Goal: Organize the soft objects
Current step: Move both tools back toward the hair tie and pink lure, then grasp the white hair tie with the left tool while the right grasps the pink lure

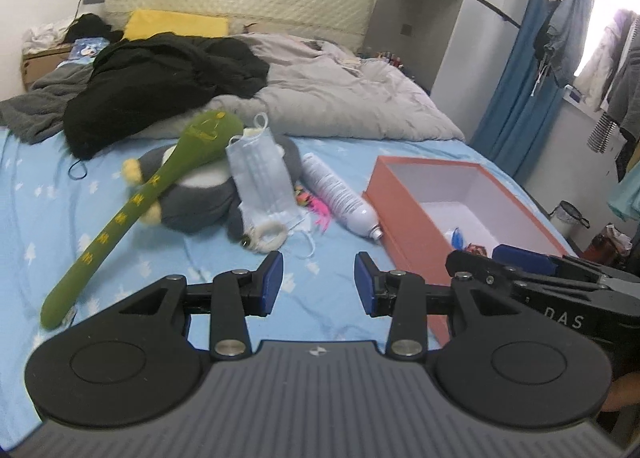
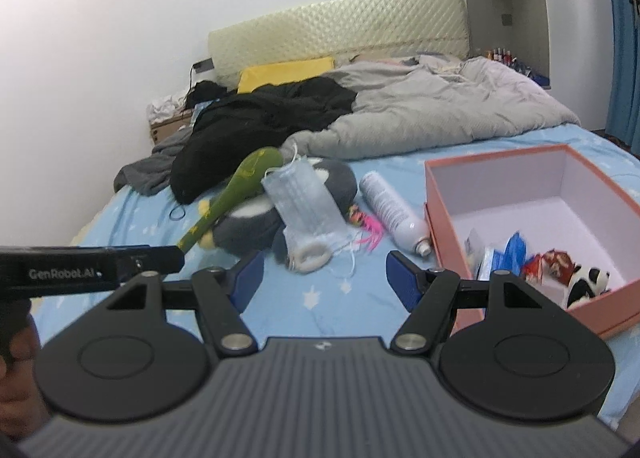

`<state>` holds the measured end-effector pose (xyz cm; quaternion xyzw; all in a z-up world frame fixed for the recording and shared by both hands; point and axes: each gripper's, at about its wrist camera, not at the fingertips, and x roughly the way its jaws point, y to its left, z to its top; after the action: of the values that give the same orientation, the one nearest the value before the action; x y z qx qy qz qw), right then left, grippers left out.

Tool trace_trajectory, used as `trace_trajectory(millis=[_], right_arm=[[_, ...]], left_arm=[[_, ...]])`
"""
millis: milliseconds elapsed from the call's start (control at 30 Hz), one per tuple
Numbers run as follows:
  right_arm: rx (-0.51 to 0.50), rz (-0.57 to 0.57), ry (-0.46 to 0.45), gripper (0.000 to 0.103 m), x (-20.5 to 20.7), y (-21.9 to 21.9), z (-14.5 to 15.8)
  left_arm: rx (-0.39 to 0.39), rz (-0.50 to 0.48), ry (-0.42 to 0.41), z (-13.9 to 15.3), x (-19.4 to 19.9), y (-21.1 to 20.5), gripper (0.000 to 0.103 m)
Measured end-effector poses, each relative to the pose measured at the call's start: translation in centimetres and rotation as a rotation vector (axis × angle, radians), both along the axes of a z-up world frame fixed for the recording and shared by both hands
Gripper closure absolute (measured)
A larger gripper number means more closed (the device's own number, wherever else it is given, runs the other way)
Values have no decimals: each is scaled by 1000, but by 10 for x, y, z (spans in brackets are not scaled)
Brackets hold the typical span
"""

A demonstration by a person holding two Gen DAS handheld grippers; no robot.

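Note:
A grey plush toy lies on the blue bed sheet. A long green plush stick rests across it, and a stack of pale blue face masks leans on it. A pink feathered toy and a white spray can lie beside them. My left gripper hovers open and empty in front of the pile. My right gripper is also open and empty, to the right of the left one.
An open salmon-pink box stands on the right of the bed, with a few small items at its near end. Black clothing and a grey duvet cover the far half of the bed.

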<state>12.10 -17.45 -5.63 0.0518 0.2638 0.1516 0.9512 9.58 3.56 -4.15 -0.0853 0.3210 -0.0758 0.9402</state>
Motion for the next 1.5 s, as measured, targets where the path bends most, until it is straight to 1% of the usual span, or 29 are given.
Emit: trace_trajectory(millis=[100, 300, 467, 667, 867, 1033, 1133, 1200, 1333, 1400, 1500], right_arm=[[2, 10, 18, 33, -9, 0, -8], [-5, 21, 73, 33, -6, 2, -26], [-18, 22, 102, 33, 7, 2, -37], [-35, 23, 133, 33, 37, 4, -46], [-62, 35, 164, 33, 78, 10, -59], [-103, 31, 185, 34, 125, 17, -76], [-105, 27, 198, 34, 154, 21, -87], [-111, 25, 207, 39, 173, 25, -95], [-109, 1, 248, 43, 211, 32, -118], [-93, -13, 271, 43, 228, 36, -128], [-65, -29, 297, 44, 249, 42, -143]], left_arm=[[-4, 27, 14, -11, -6, 4, 58], [-32, 66, 51, -32, -4, 12, 58], [-51, 84, 82, -48, 14, 18, 58], [-75, 107, 124, -72, 48, 25, 58], [-107, 131, 167, -101, 89, 36, 58], [-139, 145, 196, -129, 131, 42, 58], [-155, 150, 210, -147, 158, 42, 58], [-170, 156, 223, -160, 175, 43, 59], [-187, 175, 244, -184, 206, 44, 59], [-216, 187, 256, -195, 219, 47, 59], [-280, 209, 270, -209, 236, 53, 59]])
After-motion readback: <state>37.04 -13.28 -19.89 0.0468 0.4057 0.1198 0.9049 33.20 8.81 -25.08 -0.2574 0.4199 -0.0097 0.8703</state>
